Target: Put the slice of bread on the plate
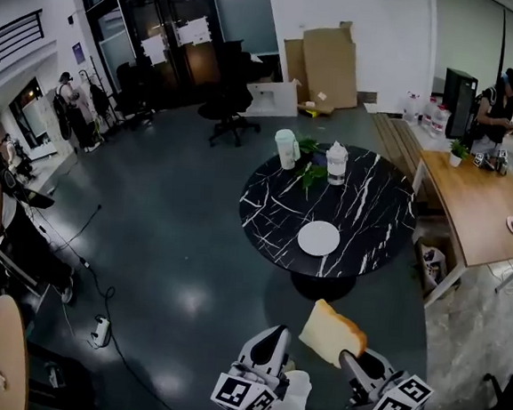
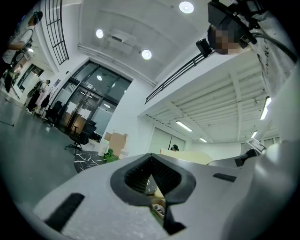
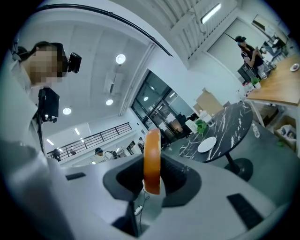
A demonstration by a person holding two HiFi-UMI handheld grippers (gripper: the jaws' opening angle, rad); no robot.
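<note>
A slice of bread with an orange-brown crust stands on edge between the jaws of my right gripper, which is shut on it. In the right gripper view the bread rises edge-on out of that gripper. My left gripper is beside it on the left, shut with nothing in it; its dark pads meet in the left gripper view. The white plate lies bare on the near side of a round black marble table, well ahead of both grippers, and shows in the right gripper view too.
On the table's far side stand a pale pitcher, a lidded jar and green leaves. A wooden desk is at the right, with a person behind it. An office chair and cardboard boxes are further off; a cable lies on the floor.
</note>
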